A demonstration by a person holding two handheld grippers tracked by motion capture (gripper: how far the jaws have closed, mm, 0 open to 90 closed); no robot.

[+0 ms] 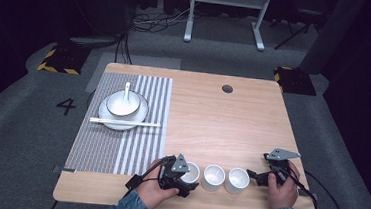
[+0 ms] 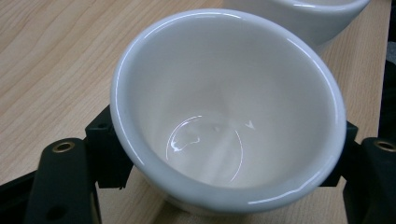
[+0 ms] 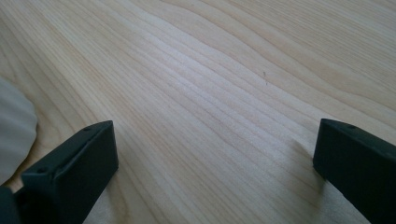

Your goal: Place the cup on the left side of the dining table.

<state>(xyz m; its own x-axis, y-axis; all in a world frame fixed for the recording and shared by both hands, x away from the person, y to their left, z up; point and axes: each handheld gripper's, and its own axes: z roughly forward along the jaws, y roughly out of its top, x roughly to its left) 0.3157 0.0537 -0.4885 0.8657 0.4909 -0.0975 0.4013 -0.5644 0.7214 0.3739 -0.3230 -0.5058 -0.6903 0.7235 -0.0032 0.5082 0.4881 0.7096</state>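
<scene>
- Left gripper [image 1: 184, 177]: fingers [image 2: 105, 149] clamp the left cup [image 2: 229, 112], apparently resting on the surface [image 1: 222, 122].
- Right gripper [image 1: 263, 177]: fingers [image 3: 74, 163] spread wide, beside the right cup [image 1: 237, 180].

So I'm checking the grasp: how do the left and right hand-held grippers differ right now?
The left hand-held gripper has its jaws around the leftmost white cup, one on each side; the right hand-held gripper is open over bare table. The left sits at the cup row's left end, the right beside the rightmost cup. Both are near the table's front edge.
</scene>
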